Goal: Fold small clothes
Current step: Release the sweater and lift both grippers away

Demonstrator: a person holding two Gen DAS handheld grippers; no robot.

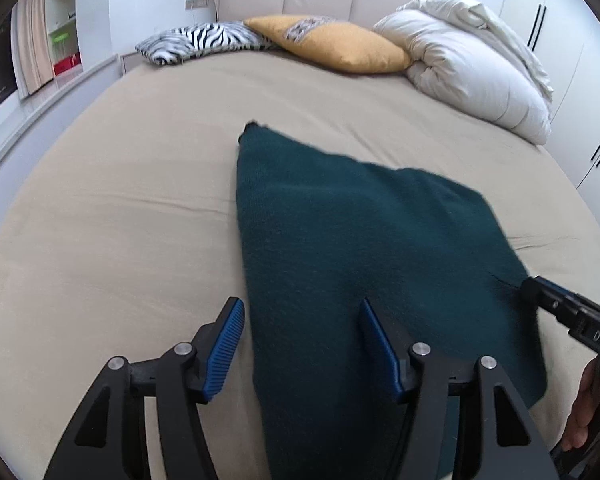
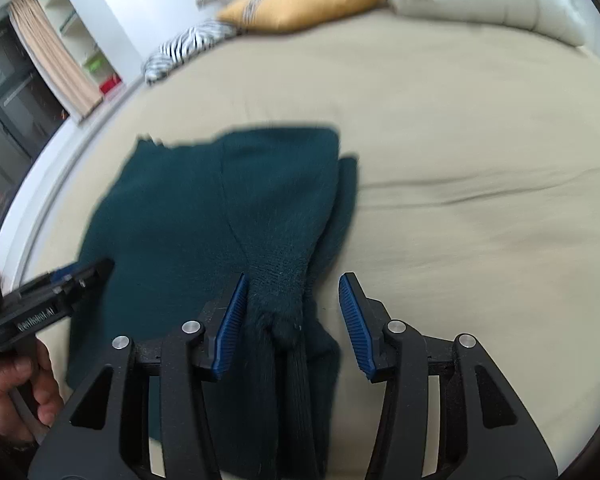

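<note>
A dark teal knit sweater lies partly folded on the beige bed sheet. My left gripper hovers over its near left edge. The jaws stand apart with cloth lying between them, and neither pad presses on it. In the right wrist view the sweater has one side folded over. Its ribbed end runs down between the jaws of my right gripper, close by the left pad and clear of the right one. Each gripper shows in the other's view: the right gripper at the sweater's right edge, the left gripper at its left edge.
At the head of the bed lie a zebra-striped pillow, a yellow pillow and a bunched white duvet. White wardrobe doors stand at the right, shelves at the left. A person's hand holds the left gripper's handle.
</note>
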